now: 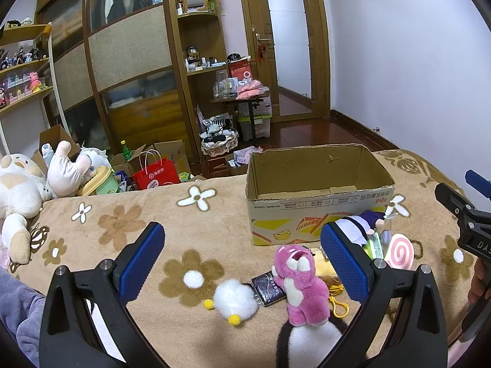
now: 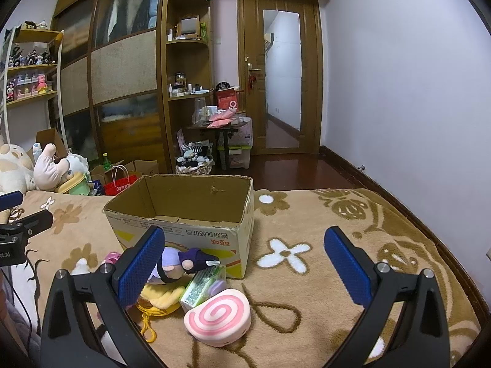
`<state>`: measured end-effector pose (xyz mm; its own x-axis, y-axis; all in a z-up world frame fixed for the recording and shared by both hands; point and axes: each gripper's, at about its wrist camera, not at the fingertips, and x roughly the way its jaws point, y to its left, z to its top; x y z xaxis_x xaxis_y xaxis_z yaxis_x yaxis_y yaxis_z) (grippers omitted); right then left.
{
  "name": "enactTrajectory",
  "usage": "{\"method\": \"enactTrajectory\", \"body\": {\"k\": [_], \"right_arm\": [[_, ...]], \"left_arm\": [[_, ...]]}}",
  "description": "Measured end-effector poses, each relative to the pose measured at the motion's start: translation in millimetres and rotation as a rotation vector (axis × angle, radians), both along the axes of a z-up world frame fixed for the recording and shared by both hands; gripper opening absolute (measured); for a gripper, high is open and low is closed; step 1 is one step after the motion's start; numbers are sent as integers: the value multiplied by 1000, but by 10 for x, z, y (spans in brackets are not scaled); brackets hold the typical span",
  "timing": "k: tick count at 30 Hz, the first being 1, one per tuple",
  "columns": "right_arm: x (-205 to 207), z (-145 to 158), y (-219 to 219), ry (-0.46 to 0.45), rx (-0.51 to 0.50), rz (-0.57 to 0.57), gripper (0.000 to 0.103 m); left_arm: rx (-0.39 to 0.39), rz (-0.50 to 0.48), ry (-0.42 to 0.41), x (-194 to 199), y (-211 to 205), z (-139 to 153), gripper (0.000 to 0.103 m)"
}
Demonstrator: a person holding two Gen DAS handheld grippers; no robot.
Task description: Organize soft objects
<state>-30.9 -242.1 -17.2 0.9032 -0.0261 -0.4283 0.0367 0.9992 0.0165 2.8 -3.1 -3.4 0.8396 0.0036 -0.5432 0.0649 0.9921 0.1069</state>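
Both grippers idle over the bed's floral blanket [image 2: 307,291]. Left gripper [image 1: 242,260]: fingers wide apart, nothing held; pink bear plush [image 1: 299,279] and white fluffy chick [image 1: 234,302] lie between them, lower centre of frame. Right gripper [image 2: 245,266]: fingers also apart, empty; pink swirl cushion [image 2: 219,317] bottom centre, purple doll [image 2: 181,263] by its left finger, touching the box front. Open cardboard box [image 2: 196,239] sits mid-frame, looks empty. Yellow keychain pouch [image 2: 159,297] lies left of the cushion.
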Motion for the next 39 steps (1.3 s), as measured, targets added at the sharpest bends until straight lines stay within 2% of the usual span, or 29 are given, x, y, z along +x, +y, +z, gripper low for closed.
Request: {"method": "enactTrajectory", "body": {"k": [33,39], "right_arm": [[-2,-5,6,-1,2,2,103],[-2,-18,12,5,3,4,103]], "left_arm": [[4,-1,8,-35,15,19,100],[8,8,67,55,36,-82,100]]}}
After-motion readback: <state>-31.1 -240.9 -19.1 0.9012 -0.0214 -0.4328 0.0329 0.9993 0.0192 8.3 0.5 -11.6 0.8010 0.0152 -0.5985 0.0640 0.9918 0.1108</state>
